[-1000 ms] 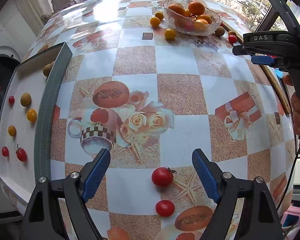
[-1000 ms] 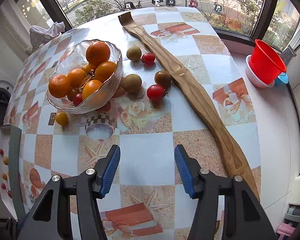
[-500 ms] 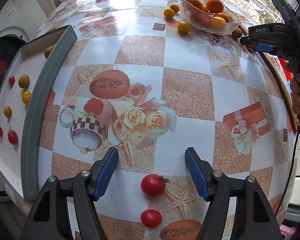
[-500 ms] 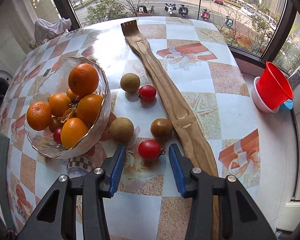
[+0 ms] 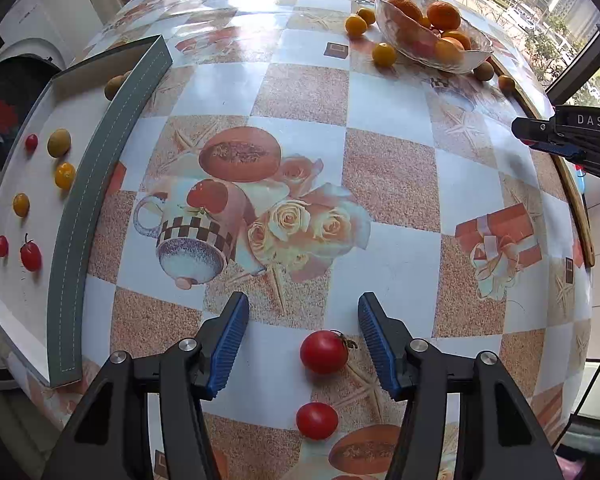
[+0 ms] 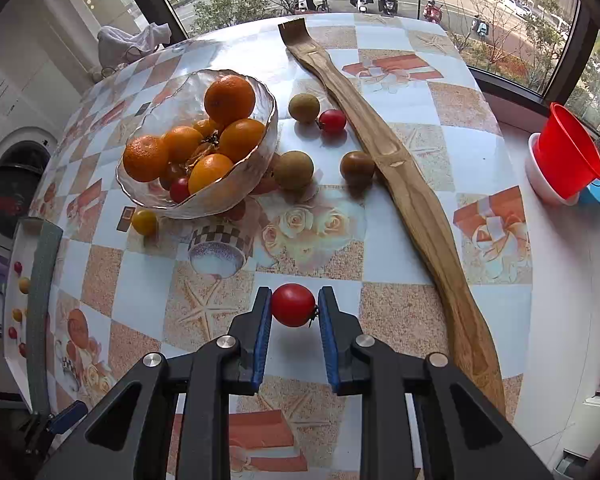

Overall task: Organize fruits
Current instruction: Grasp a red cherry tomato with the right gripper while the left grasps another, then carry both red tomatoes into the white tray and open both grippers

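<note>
In the right wrist view my right gripper (image 6: 295, 300) is closing, and its blue pads press a red tomato (image 6: 293, 305) from both sides, held above the tablecloth. In the left wrist view my left gripper (image 5: 302, 340) points down at the table, its jaws closing around another red tomato (image 5: 324, 351). That one lies between the fingers, nearer the right pad and untouched. A second tomato (image 5: 317, 420) lies just behind it. A glass bowl (image 6: 239, 184) holds oranges. The grey-walled tray (image 5: 83, 216) at the left holds several small red and yellow fruits.
Brown fruits (image 6: 293, 170) and a small tomato (image 6: 332, 121) lie beside the bowl, and a yellow one (image 6: 144, 222) lies in front of it. A long wooden board (image 6: 400, 184) runs along the right. A red cup (image 6: 568, 156) stands on the sill. The right gripper (image 5: 540, 136) shows at the left view's right edge.
My right gripper moved in on the tomato beside the brown fruit, shut on it and drew back with it. My left gripper's jaws narrowed around the tomato on the table.
</note>
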Tool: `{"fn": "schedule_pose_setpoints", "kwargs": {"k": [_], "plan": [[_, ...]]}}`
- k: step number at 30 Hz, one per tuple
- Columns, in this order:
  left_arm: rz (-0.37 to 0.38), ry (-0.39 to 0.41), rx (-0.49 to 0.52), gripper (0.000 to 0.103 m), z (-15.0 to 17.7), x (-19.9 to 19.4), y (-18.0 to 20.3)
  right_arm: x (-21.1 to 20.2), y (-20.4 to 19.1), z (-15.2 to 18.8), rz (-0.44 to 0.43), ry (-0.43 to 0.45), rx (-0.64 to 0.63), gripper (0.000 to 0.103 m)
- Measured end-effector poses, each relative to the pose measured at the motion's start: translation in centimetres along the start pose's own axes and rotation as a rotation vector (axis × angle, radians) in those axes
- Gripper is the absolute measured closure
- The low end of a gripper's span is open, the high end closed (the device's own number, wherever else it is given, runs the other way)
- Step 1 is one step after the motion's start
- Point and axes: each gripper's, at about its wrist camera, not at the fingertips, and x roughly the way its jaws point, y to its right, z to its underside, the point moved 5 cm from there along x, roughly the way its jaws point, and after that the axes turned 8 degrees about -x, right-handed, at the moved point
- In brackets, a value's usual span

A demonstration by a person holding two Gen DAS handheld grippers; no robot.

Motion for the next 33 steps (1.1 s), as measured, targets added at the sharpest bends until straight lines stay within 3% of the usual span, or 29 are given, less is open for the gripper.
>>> {"fn": "schedule_pose_setpoints", "kwargs": {"k": [5,7,9,10,18,33], "plan": [[-0.014,0.004,0.035,0.043,1.2,-0.1,0.9,-1.0,-1.1,2.2,-0.039,-0.035,0.003,0.077],[-0.009,0.010,0.036,0.050,1.7,-0.4,1.3,-1.3,-1.5,2.8,-0.051,-0.047,0.003,0.077],[-0.001,0.016,0.046,0.076,1.8,-0.5,1.9,-1.6,-2.0,3.5,-0.060,-0.057,-0.001,0.077],[0.004,0.014,0.052,0.078,1.9,-0.5,2.0,-1.8,-2.3,3.8,-0.064,-0.061,-0.004,0.077],[0.093,-0.018,-0.009,0.079,0.8,-2.6,1.5,-3.9,-4.1,5.3,-0.094,-0.083,-0.015,0.077],[0.082,0.009,0.053,0.079,-0.6,-9.3,0.9,-9.0,-7.6,6.9,-0.126,-0.099,-0.064,0.078]]}}
